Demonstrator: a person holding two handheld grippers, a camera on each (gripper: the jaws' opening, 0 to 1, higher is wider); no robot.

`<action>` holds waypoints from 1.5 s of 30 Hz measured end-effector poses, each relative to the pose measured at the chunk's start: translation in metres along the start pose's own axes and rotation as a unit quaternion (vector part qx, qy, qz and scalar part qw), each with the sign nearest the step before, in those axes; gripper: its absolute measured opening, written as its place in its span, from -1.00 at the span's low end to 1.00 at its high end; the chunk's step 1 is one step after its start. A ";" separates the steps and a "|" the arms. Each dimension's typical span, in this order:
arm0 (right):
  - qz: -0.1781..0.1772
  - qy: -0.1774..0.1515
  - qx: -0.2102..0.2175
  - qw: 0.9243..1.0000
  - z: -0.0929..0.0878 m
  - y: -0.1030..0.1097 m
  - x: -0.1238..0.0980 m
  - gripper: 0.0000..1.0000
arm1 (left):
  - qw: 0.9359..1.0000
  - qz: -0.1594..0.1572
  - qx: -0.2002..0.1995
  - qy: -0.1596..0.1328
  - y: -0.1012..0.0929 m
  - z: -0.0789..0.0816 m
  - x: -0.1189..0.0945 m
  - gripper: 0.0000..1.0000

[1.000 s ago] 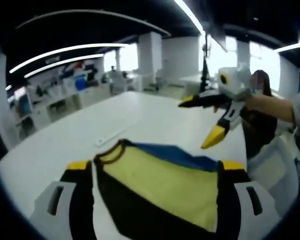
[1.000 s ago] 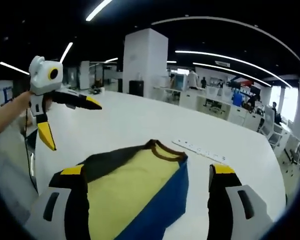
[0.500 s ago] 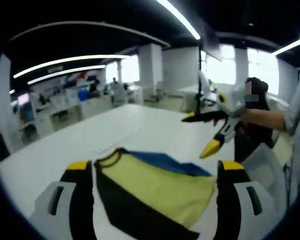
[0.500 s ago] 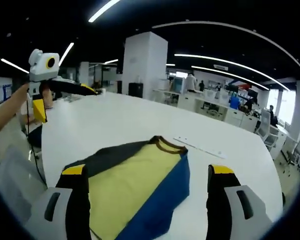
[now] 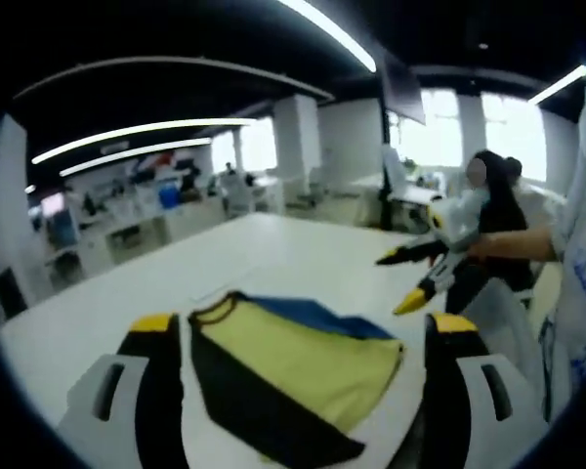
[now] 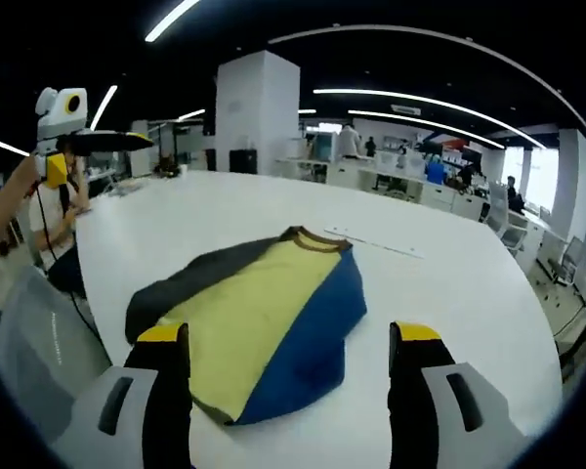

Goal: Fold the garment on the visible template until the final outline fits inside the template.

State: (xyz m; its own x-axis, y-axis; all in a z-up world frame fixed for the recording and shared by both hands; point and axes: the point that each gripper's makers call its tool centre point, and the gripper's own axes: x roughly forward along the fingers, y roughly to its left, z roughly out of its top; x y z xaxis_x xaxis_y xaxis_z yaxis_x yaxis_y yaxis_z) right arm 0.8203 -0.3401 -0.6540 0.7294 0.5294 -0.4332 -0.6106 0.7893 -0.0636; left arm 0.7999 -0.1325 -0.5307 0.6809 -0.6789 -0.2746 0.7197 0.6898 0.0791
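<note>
A folded garment (image 6: 259, 327) lies flat at the centre of the right gripper view, yellow in the middle, dark along its left, blue along its right. Its brown-trimmed collar (image 6: 314, 239) points toward the top of the frame.

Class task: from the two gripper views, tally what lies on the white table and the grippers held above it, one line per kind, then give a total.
Garment: 1
Strip beyond the garment's collar: 1
Grippers: 2, left gripper and right gripper, both open and holding nothing
Total: 4

Garment (image 6: 259, 322) on the table (image 6: 449, 283), strip (image 6: 371, 242) behind it, left gripper (image 6: 63, 142) off its left.
</note>
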 end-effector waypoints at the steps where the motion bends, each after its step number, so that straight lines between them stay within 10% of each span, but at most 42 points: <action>1: 0.003 0.007 0.002 1.000 -0.007 0.003 -0.002 0.66 | 1.000 0.002 -0.001 0.002 -0.002 -0.003 -0.002 0.99; 13: 0.035 0.079 -0.036 0.996 -0.052 0.018 -0.012 0.49 | 0.999 0.029 0.027 0.000 -0.012 0.000 -0.030 0.99; 33: 0.116 0.191 0.077 0.972 -0.103 0.050 0.002 -0.60 | 0.999 0.040 0.035 0.000 -0.024 0.000 -0.050 0.99; 45: 0.135 0.217 0.114 0.960 -0.114 0.059 0.014 -0.71 | 0.999 0.039 0.022 0.006 -0.022 -0.009 -0.047 0.99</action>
State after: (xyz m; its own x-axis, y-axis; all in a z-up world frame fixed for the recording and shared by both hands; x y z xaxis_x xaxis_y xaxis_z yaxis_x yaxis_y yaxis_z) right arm 0.7588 -0.3215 -0.7664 0.3277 0.5833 -0.7432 -0.6400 0.7157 0.2795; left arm 0.7508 -0.1131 -0.5284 0.7343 -0.6197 -0.2770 0.6692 0.7293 0.1425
